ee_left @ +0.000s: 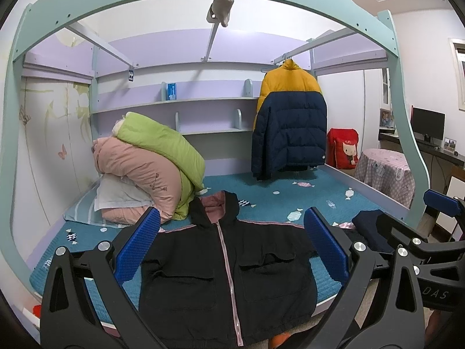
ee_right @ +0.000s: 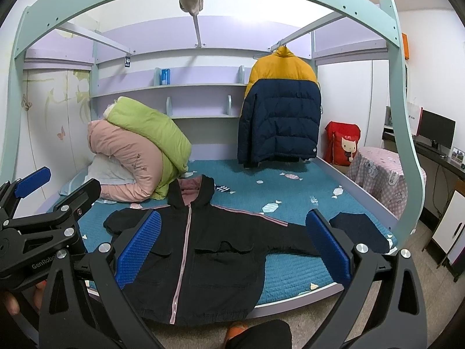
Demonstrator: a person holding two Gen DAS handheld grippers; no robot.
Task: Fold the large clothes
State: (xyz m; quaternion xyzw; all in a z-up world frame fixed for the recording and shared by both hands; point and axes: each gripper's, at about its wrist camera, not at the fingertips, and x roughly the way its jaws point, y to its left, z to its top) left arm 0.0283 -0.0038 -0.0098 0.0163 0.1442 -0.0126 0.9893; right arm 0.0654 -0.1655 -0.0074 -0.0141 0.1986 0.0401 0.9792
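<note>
Black hooded jacket spread flat on the teal bed, both grippers above it with fingers wide apart.

The bed [ee_right: 290, 270] carries stacked quilts [ee_right: 139, 145] at its left rear; the jacket [ee_right: 200, 256] lies front-up at its near edge, hem overhanging. Left gripper [ee_left: 232, 250] and right gripper [ee_right: 232, 250] hold nothing.

A black hooded jacket [ee_right: 203, 250] lies flat on the teal bed [ee_right: 290, 273], hood toward 12 o'clock, hem over the bed edge; the right gripper [ee_right: 234, 250] hovers before it, blue fingers [ee_right: 328, 247] spread wide; the left gripper [ee_right: 55, 186] shows at 9 o'clock.
</note>
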